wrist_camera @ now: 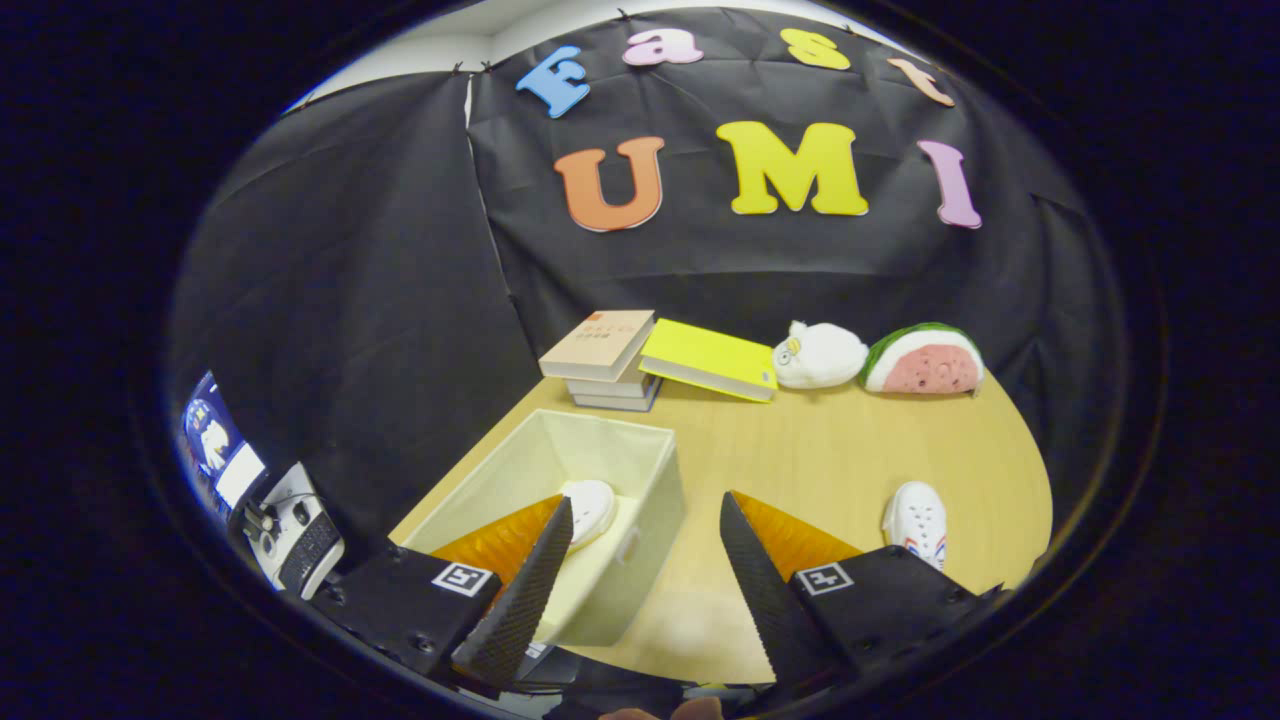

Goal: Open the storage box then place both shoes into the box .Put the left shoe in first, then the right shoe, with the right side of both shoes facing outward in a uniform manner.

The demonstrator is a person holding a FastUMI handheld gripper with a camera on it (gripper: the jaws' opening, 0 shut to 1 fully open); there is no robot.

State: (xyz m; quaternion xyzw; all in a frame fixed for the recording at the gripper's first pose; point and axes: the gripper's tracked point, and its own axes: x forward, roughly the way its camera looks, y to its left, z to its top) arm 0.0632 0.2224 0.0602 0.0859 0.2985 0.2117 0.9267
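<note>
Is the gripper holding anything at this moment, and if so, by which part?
Nothing is held. The gripper has its jaws wide apart above the storage box, which holds one shoe; the other shoe lies on the table.

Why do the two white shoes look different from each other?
One shoe lies inside the open storage box, behind the left finger; the other shoe sits on the bare table, beyond the right finger. The boxed shoe is partly hidden by the finger, while the table shoe shows its top with small holes. Both are white and look like a pair. The gripper is open, holding nothing.
</note>
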